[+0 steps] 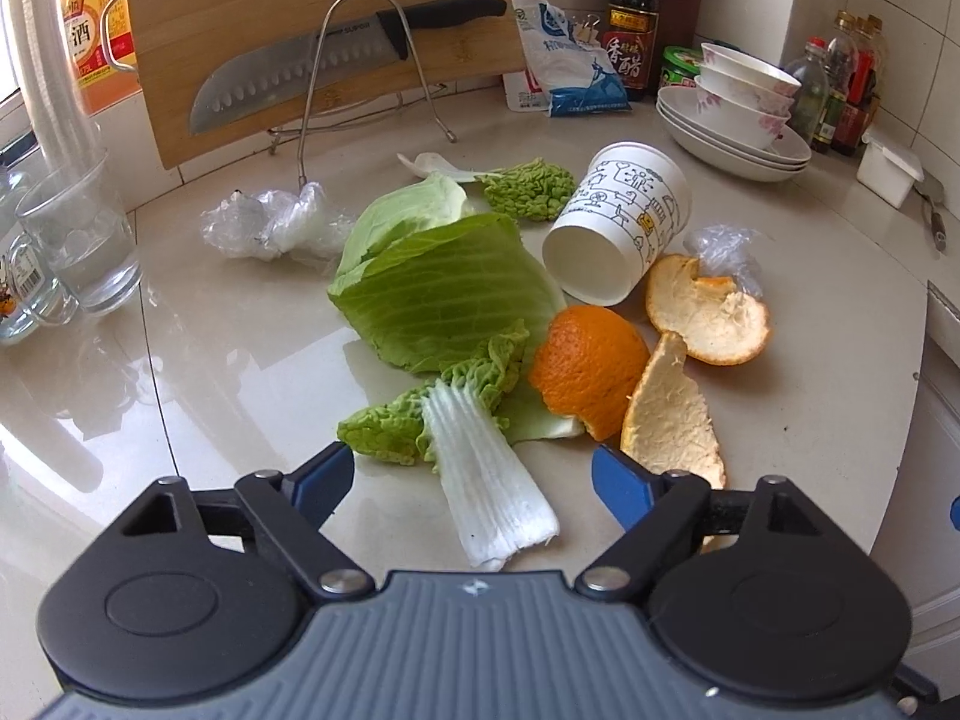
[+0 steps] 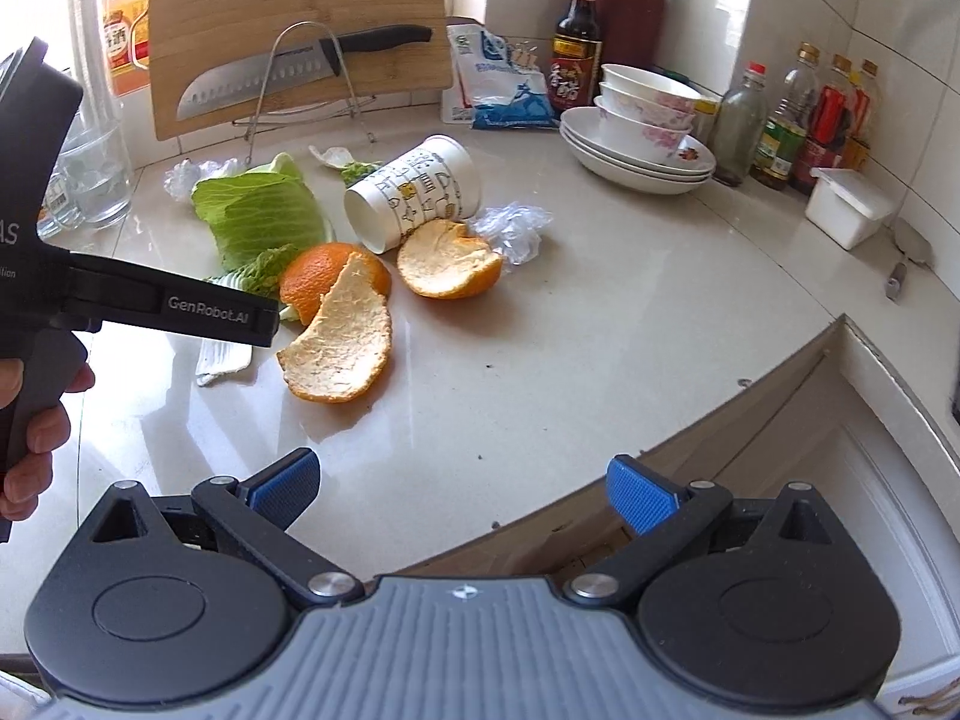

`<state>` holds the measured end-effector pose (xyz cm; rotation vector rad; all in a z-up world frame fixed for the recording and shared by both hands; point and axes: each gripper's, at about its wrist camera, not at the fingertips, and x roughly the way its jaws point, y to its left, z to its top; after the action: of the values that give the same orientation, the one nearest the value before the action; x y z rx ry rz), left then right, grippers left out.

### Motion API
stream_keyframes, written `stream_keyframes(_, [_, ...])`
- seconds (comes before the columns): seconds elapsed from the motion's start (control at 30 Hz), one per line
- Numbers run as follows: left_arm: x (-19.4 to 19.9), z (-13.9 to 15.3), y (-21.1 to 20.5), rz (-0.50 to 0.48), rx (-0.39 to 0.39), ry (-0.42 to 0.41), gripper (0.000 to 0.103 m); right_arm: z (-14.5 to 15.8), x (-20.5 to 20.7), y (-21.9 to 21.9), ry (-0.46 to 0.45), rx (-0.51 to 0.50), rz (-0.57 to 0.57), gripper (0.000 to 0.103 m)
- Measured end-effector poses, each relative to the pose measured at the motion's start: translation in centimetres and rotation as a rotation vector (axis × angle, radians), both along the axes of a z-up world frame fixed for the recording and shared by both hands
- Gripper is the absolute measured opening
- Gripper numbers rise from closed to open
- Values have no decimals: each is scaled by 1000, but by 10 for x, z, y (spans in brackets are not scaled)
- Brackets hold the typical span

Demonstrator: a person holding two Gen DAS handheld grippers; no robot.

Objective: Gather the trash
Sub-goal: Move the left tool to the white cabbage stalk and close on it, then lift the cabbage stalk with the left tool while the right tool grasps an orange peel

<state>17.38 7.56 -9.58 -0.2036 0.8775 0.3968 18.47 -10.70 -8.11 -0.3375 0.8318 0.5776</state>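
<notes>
Left gripper (image 1: 471, 480) jaws apart over a white-stemmed napa cabbage leaf (image 1: 474, 468) on the pale glossy surface (image 1: 240, 330), nothing pinched, right gripper (image 2: 462, 489) open and empty above the surface edge, orange peel pieces (image 2: 339, 339) just beside a tipped white printed paper cup (image 2: 414, 198).

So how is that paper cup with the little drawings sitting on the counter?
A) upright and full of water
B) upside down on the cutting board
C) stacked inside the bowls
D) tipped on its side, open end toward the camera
D: the paper cup lies on its side on the counter by the orange peels, its empty white inside showing.
</notes>
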Motion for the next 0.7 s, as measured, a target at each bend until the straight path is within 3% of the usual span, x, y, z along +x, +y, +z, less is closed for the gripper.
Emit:
stream_keyframes(0.1, [5,-8,-2,73,6,29,70,-7,8,3,15,1,72,103])
stream_keyframes(0.33, [14,-10,0,222,-2,17,63,-15,25,2,28,4,175,103])
stream_keyframes(0.57, [17,-6,1,235,-15,11,33,-17,35,5,53,41,223,103])
stream_keyframes(0.7, [14,-6,6,219,-33,17,31,-20,39,14,67,61,254,103])
